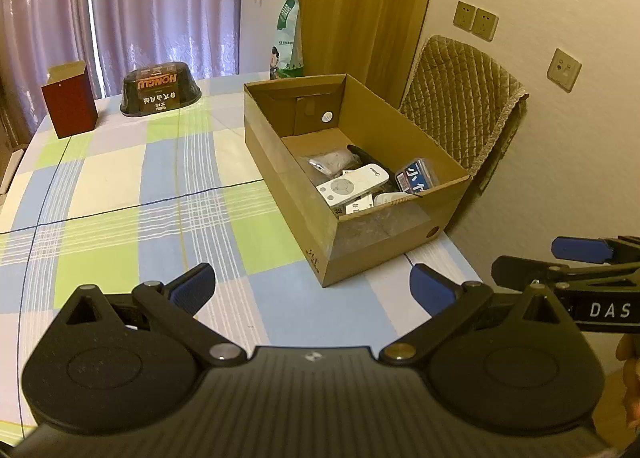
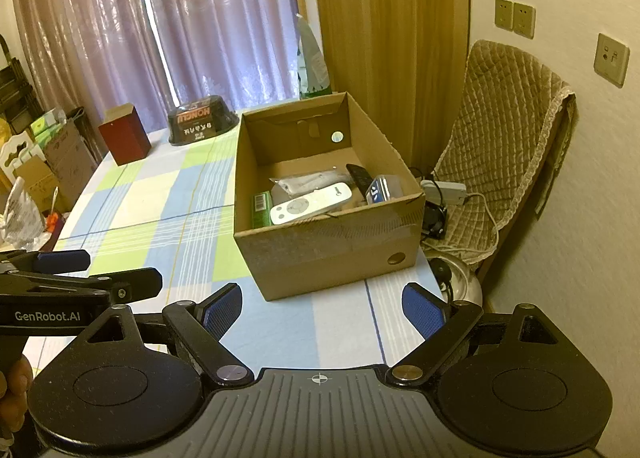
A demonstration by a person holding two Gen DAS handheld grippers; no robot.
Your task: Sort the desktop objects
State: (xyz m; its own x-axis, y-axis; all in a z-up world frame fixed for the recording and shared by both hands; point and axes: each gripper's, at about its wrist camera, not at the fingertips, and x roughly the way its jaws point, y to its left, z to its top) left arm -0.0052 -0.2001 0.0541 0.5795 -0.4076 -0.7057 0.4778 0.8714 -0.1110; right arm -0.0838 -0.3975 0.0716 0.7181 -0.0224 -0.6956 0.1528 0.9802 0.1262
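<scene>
Two grippers are being held low over the near edge of the desk [image 1: 132,178], the left gripper [image 1: 312,286] and the right gripper [image 2: 322,308] side by side, each with its jaws spread wide and nothing being gripped between them. Most of the small items are already lying inside the cardboard box [image 2: 320,254], which is standing at the right edge of the desk near its near right corner, its long axis running from the near edge toward the far edge. Inside it the white remote [image 2: 310,204] is lying flat at the near end, its long axis set crosswise and slanted, the round button pad toward the box's left wall and the printed end toward the right wall. A dark remote [image 2: 358,176] and a blue-labelled packet [image 1: 416,176] are resting beside it. Still out on the desk are the red carton [image 1: 72,104], standing upright at the far left corner with its flap open, and the black bowl [image 1: 160,92], turned upside down just beside it. The step in hand is judged to be a reach for these; the carton is best taken across its narrow faces, so that it is being lifted upright and not tipped.
</scene>
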